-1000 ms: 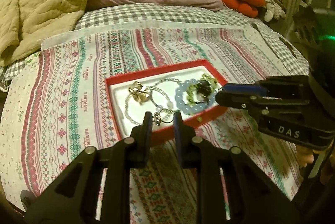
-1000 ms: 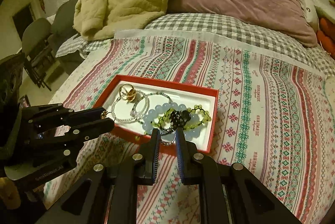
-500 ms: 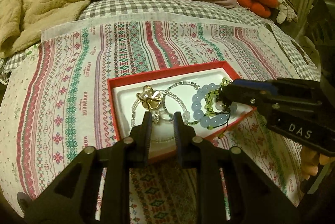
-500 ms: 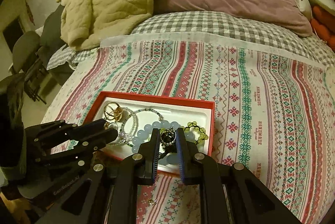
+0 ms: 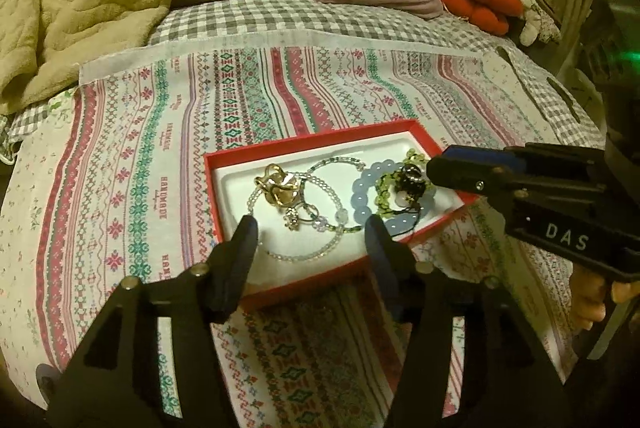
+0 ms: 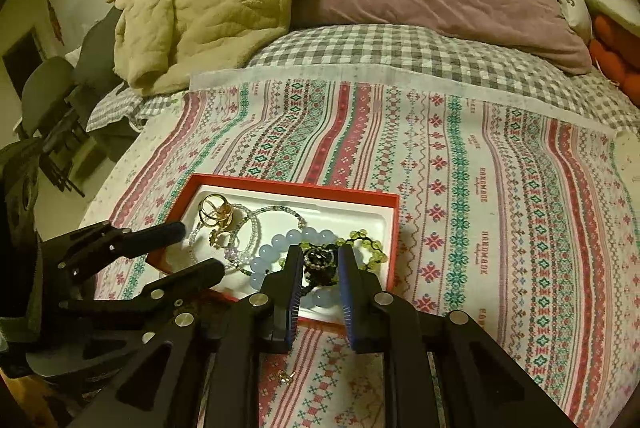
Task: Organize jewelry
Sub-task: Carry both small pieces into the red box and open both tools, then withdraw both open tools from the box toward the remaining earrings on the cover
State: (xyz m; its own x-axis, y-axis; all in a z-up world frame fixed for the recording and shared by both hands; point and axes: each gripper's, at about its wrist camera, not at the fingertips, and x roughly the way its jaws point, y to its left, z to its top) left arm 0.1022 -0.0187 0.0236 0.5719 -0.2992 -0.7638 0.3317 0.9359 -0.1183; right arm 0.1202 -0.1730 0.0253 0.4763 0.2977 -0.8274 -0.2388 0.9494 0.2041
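The red tray (image 5: 360,138) lies on the patterned cloth (image 5: 160,156) spread over the bed, and all the jewelry seen is gathered inside it except one small gold piece (image 6: 285,377) on the cloth just before the tray's near rim. The left tongs (image 5: 312,236) have just been opening and now stand released over the tray's near edge, nothing between them; the silver ring (image 5: 310,214) lies in the tray beside the gold ornament (image 5: 278,186), so that drop looks done. The right tongs (image 6: 318,262) hover low over the dark beaded charm (image 6: 320,260) at the tray's right end, amid the blue bead bracelet (image 5: 362,188) and green bead bracelet (image 6: 366,248); the jaws are narrow, but whether they pinch the charm I cannot tell. The next move likely calls for lifting clear of the rim and fetching the stray gold piece. The cloth beyond and to the right of the tray is open.
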